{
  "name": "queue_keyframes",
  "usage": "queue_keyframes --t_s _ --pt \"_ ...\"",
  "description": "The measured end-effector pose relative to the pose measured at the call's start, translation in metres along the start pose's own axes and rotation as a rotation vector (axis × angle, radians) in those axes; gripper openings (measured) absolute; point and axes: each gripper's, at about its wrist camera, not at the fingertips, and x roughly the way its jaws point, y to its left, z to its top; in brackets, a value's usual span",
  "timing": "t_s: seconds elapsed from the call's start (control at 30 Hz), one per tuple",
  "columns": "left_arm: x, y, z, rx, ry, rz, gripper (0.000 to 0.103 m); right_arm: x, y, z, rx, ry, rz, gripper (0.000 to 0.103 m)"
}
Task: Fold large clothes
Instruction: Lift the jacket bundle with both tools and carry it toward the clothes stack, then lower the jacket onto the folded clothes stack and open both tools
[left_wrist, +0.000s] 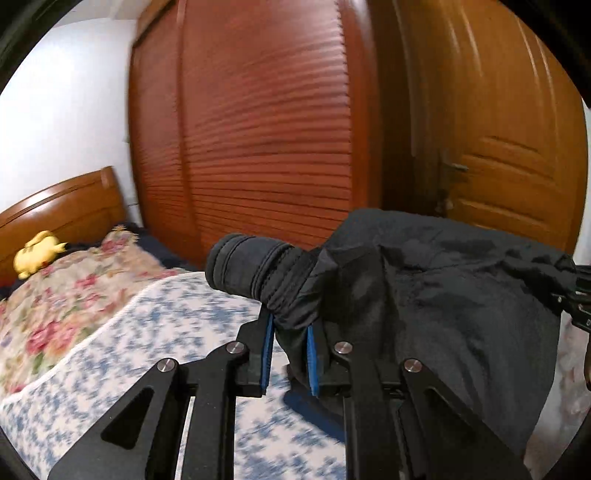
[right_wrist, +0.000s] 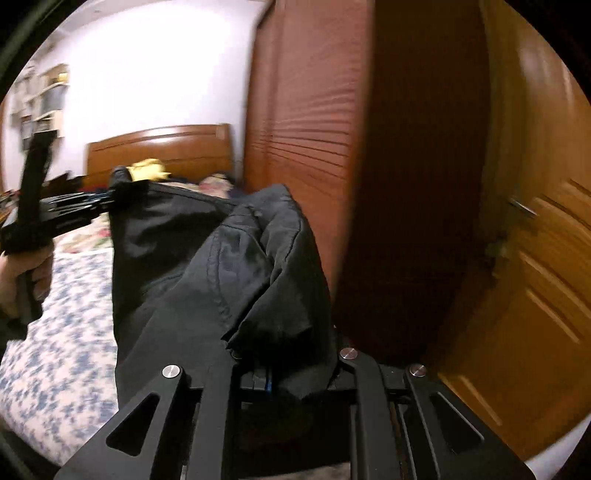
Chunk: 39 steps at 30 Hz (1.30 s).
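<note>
Hanging above the bed (left_wrist: 155, 332), the black jacket (left_wrist: 443, 295) stretches left to right between the left claw (left_wrist: 290, 354), pinching its cuff end, and the right claw (right_wrist: 291, 373), pinching bunched cloth.

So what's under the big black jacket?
Under the hanging black padded jacket lies the bed's blue-and-white flowered cover, with a pink rose blanket farther off. The jacket hides whatever lies on the bed directly beneath it.
</note>
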Motion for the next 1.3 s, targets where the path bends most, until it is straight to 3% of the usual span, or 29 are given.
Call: queue_keyframes --t_s 0.17,0.3,0.43,0.5,0.57,0.67,0.73,0.83,0.93,1.13,1.3 --pt "0.047 -0.037 -0.02 0.068 0.063 -0.017 0.018 0.048 -0.042 -0.032 0.101 0.137 -0.067 0.019" --pt "0.043 -0.031 -0.045 0.054 0.067 -0.026 0.02 0.079 -0.046 -0.054 0.094 0.214 -0.122 0.027" --pt "0.02 -0.01 -0.058 0.04 0.049 -0.038 0.037 0.089 -0.047 -0.059 0.075 0.217 -0.138 0.046" --pt "0.005 -0.007 -0.062 0.027 0.046 -0.046 0.04 0.085 -0.045 -0.055 0.071 0.215 -0.134 0.056" --pt "0.004 -0.008 -0.061 0.019 0.053 -0.056 0.042 0.073 -0.043 -0.047 0.061 0.171 -0.165 0.066" --pt "-0.008 0.001 -0.068 0.005 0.052 -0.08 0.057 0.041 -0.041 -0.042 0.081 0.083 -0.169 0.075" --pt "-0.019 0.003 -0.072 -0.005 0.036 -0.097 0.071 0.032 -0.043 -0.032 0.073 0.037 -0.158 0.076" --pt "-0.034 0.003 -0.078 -0.01 0.02 -0.11 0.08 0.034 -0.037 -0.027 0.056 0.017 -0.086 0.076" --pt "-0.05 0.001 -0.084 -0.01 0.012 -0.116 0.081 0.061 -0.036 -0.037 0.073 0.079 -0.043 0.076" --pt "-0.084 -0.008 -0.1 0.01 0.015 -0.098 0.081 0.129 -0.06 -0.057 0.156 0.265 -0.062 0.076" --pt "-0.114 -0.013 -0.111 0.014 0.007 -0.082 0.082 0.128 -0.072 -0.055 0.207 0.264 -0.07 0.076"
